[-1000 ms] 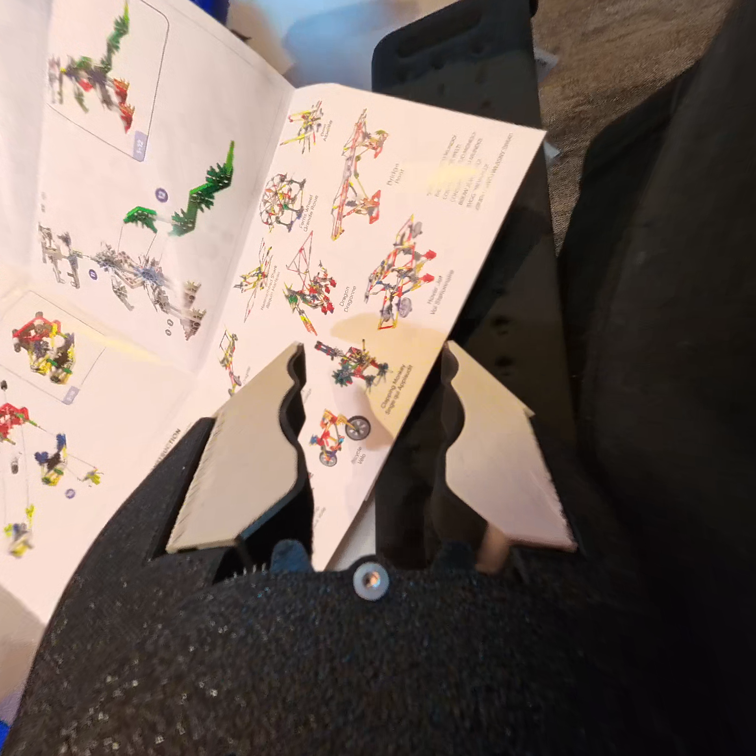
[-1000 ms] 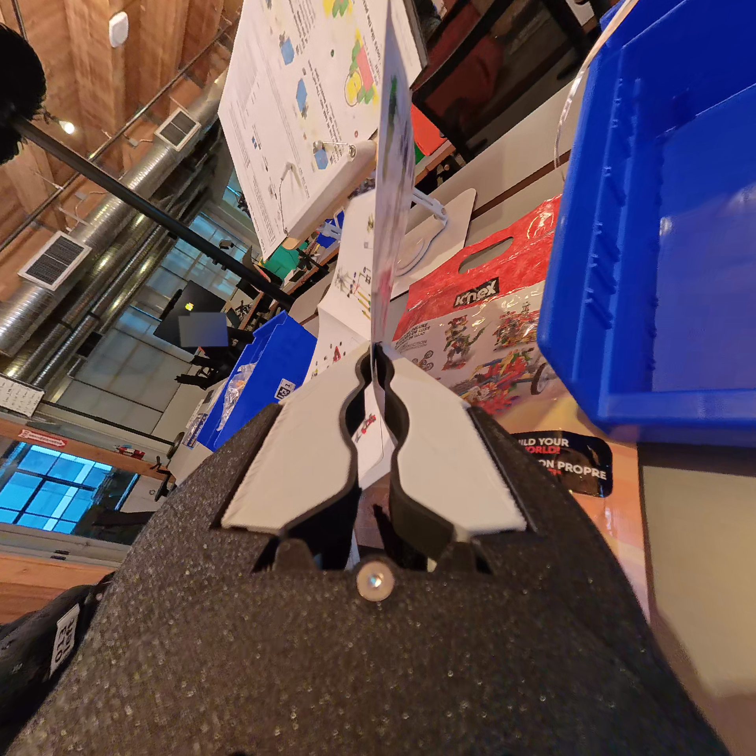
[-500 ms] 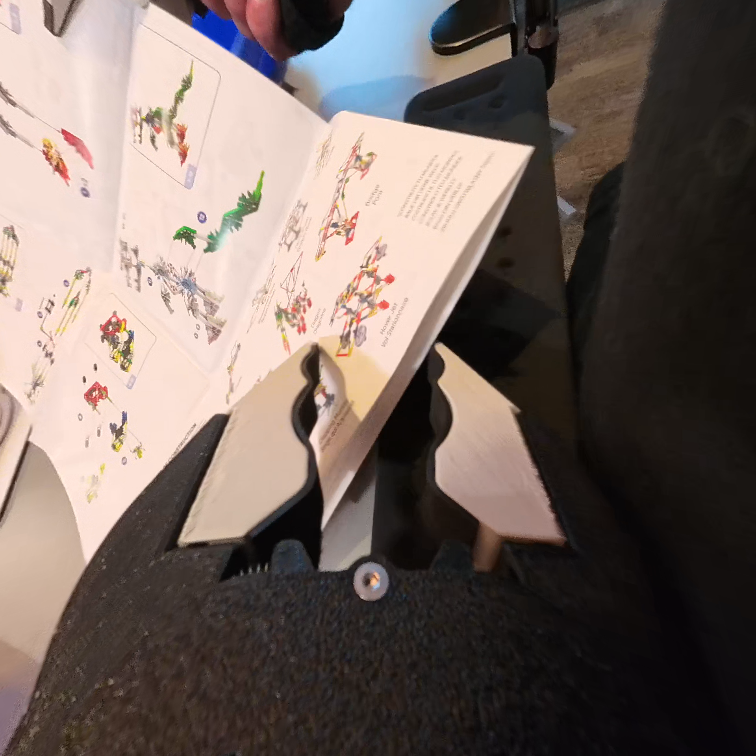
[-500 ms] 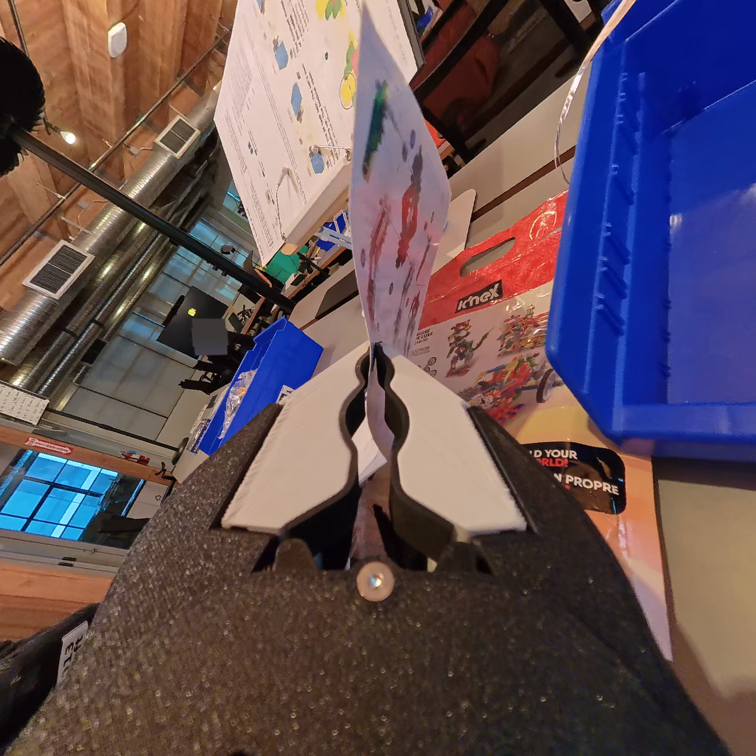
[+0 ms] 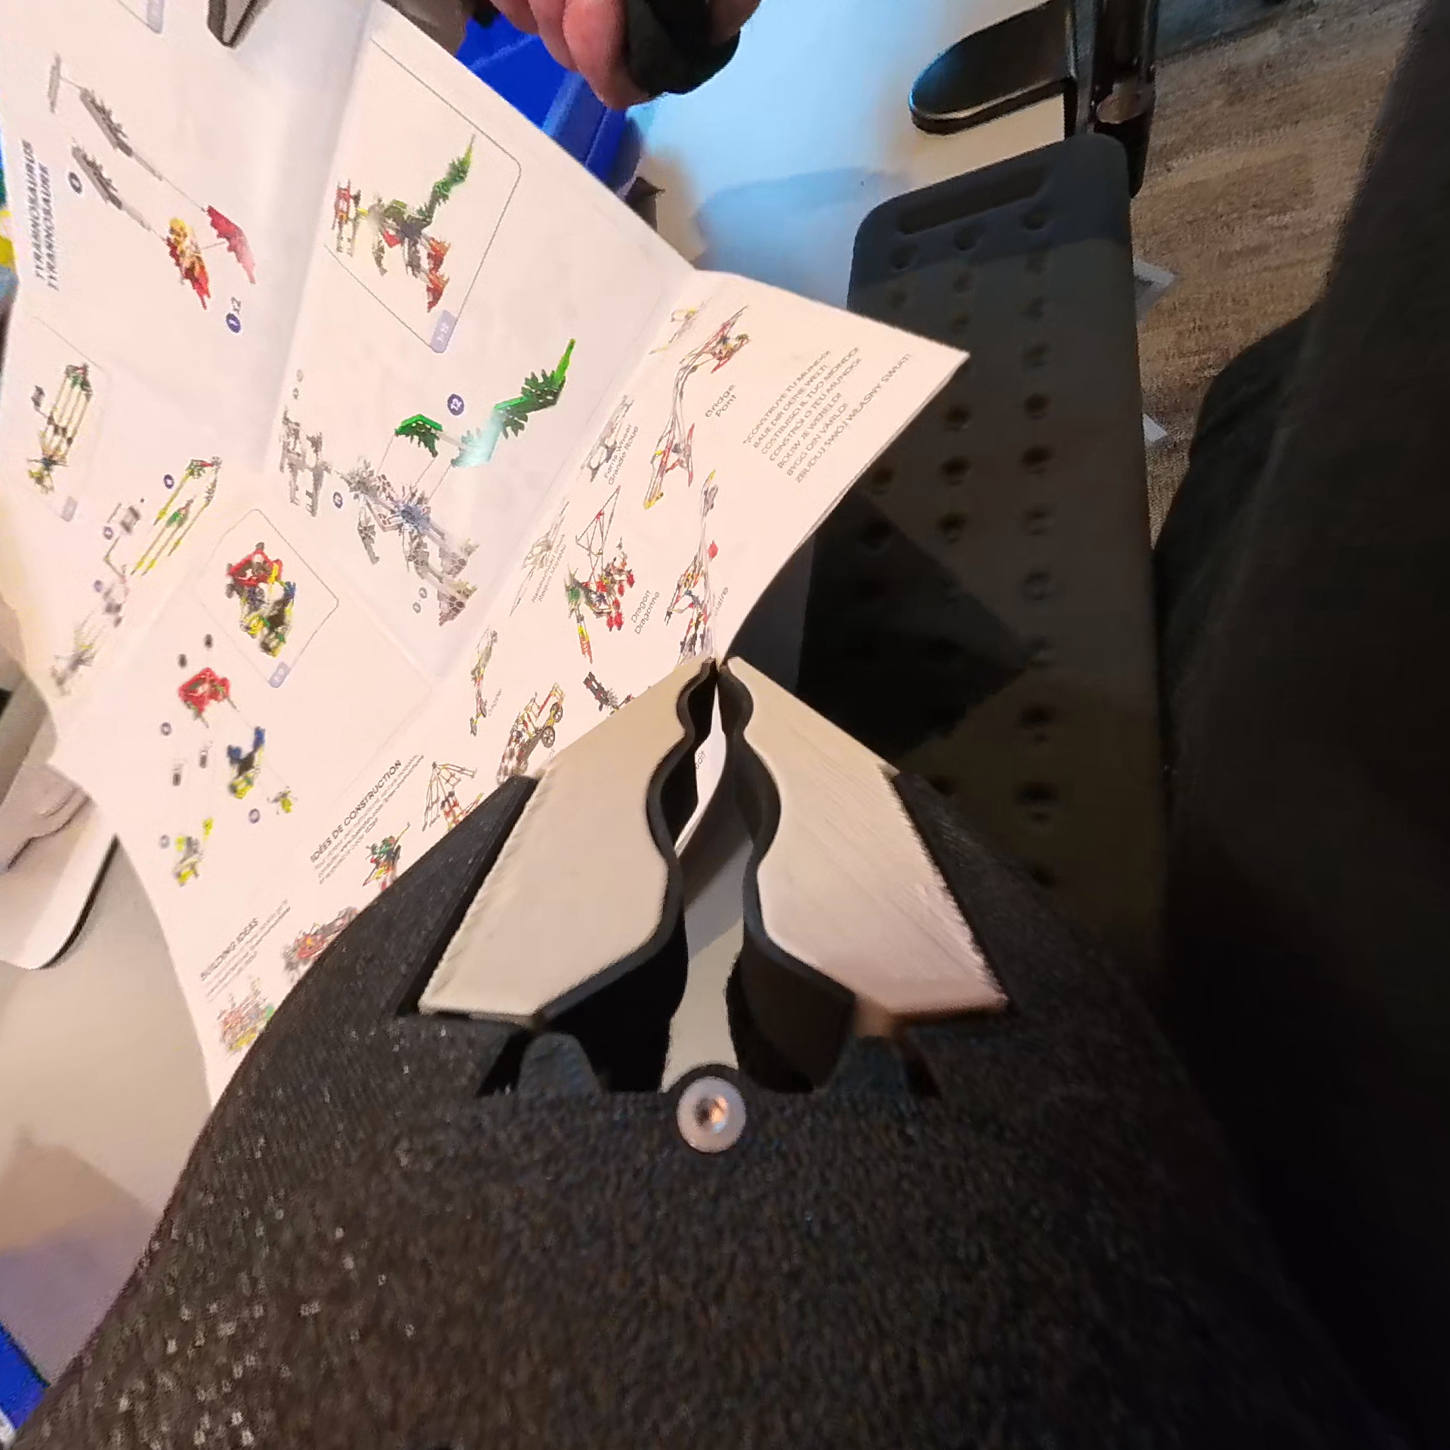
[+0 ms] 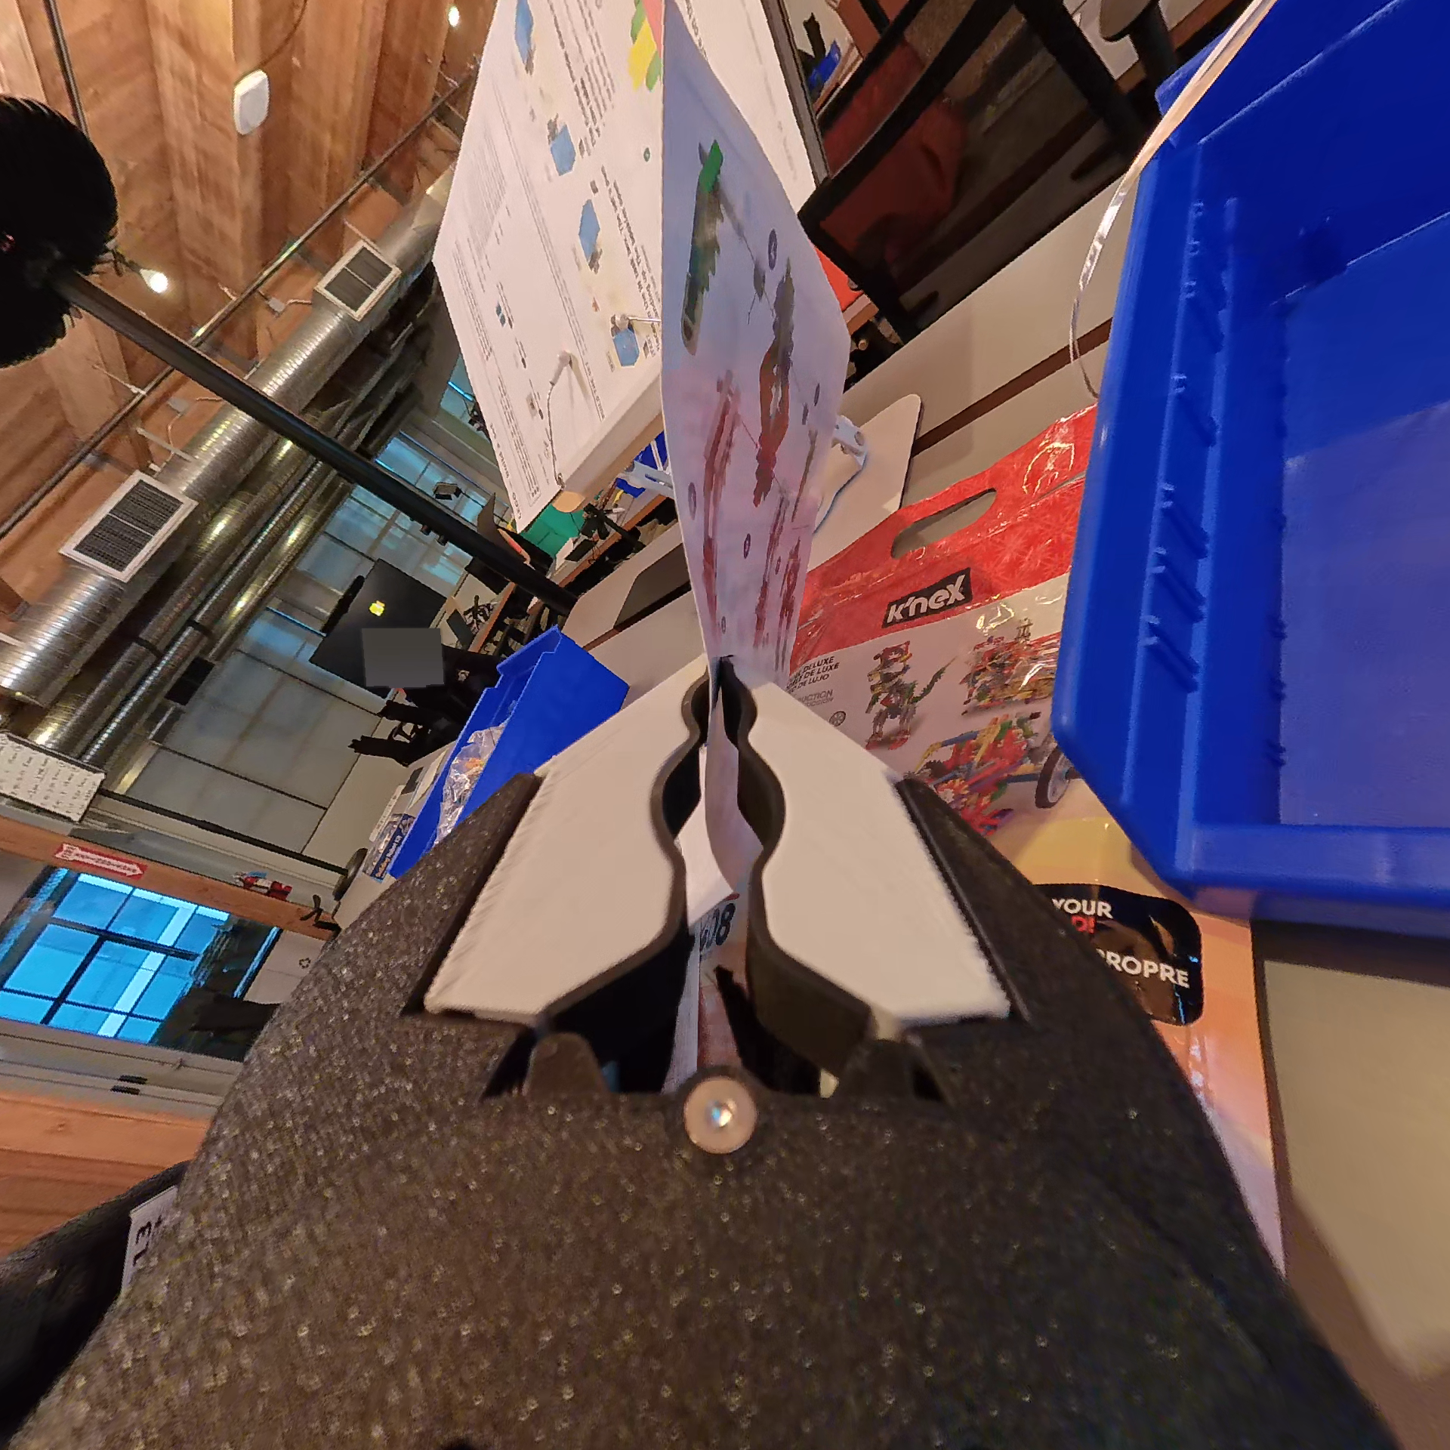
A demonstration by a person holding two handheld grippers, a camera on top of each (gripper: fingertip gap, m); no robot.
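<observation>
Left wrist view: left gripper (image 5: 717, 673) now pinched tight on the instruction sheet's (image 5: 439, 439) lower edge, open around it a moment ago, sheet spread above the table (image 5: 86, 1043); right gripper (image 6: 720, 675) likewise clamped on its far edge beside a blue bin (image 6: 1287, 486).
</observation>
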